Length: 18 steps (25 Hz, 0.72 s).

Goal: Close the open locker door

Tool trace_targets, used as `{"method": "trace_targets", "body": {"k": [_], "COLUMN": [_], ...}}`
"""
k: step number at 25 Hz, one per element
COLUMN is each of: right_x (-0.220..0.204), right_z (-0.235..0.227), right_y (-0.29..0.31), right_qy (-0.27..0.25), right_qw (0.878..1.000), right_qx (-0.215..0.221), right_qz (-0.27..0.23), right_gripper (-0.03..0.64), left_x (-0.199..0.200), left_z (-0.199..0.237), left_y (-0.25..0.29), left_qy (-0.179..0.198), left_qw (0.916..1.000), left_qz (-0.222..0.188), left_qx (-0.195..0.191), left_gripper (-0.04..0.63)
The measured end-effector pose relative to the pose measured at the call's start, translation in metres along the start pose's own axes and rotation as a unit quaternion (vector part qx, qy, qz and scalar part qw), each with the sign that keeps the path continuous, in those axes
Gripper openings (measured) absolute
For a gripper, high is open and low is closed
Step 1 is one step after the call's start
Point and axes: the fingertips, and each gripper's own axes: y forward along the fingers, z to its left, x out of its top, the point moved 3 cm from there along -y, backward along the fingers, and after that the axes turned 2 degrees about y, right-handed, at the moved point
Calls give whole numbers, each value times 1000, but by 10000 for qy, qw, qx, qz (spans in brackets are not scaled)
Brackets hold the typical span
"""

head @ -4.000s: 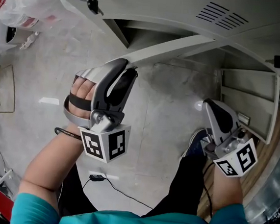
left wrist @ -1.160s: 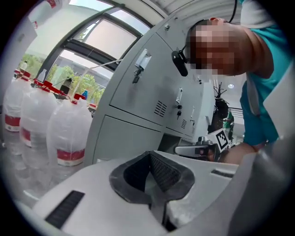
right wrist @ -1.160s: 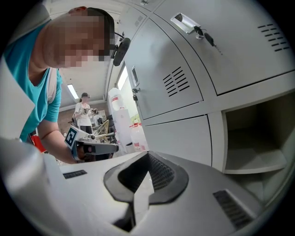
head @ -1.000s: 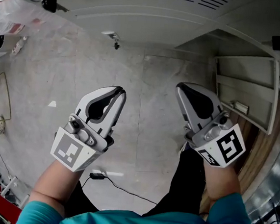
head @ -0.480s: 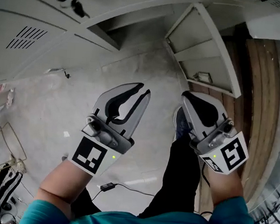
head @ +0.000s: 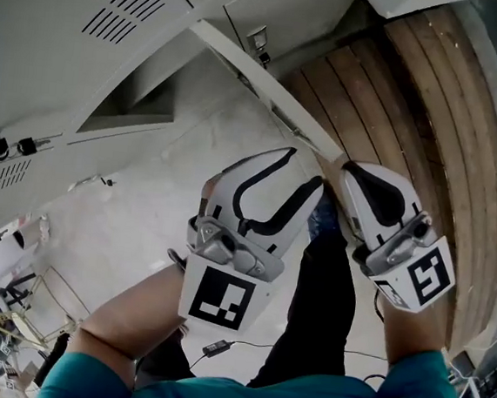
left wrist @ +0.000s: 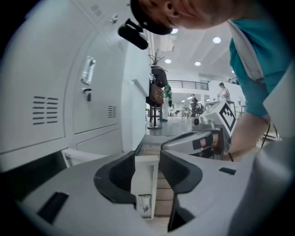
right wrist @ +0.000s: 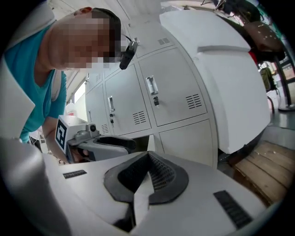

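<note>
The open locker door [head: 268, 86] is a thin white panel seen edge-on, slanting from the lockers down toward the grippers. In the left gripper view its edge and latch [left wrist: 146, 184] stand upright in the gap between the jaws. My left gripper [head: 302, 171] [left wrist: 147, 156] points at the door's near end and its jaws are opening; the pads do not press on the door. My right gripper [head: 349, 170] [right wrist: 147, 154] is just to the right of it, shut and empty.
White lockers [head: 88, 47] fill the upper left, with one dark open compartment [head: 135, 104] and keys [head: 9, 146] hanging in a lock. Wooden planks [head: 416, 96] lie to the right. A cable [head: 217, 348] runs over the grey floor by the person's leg [head: 316, 314].
The head view has swung round toward the open door and the wooden planks. Both grippers have come close together near the door's end. The left jaws have gone from shut to open.
</note>
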Motion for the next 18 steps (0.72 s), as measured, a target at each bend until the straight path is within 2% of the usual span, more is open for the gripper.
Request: {"method": "trace_targets", "body": {"k": [3, 4, 9, 12, 18], "right_x": [1, 2, 6, 6, 5], "right_z": [-13, -16, -25, -28, -28], "right_y": [-9, -11, -16, -17, -14], "right_qy": [77, 102, 122, 108, 104], "right_qw": [9999, 9998, 9996, 9997, 9997], "right_qx": [-118, -146, -213, -208, -194], "right_qz": [-69, -91, -132, -117, -76], "right_gripper": [-2, -2, -2, -2, -2], "left_x": [15, 16, 3, 1, -2], "left_z": [-16, -19, -23, -20, -22], "left_y": [23, 29, 52, 54, 43], "left_qy": [584, 709, 1256, 1460, 1516], "left_qw": [9980, 9973, 9911, 9877, 9868], "left_qz": [-227, -180, 426, 512, 517], "left_qx": [-43, -56, 78, 237, 229], "left_gripper": [156, 156, 156, 156, 146]}}
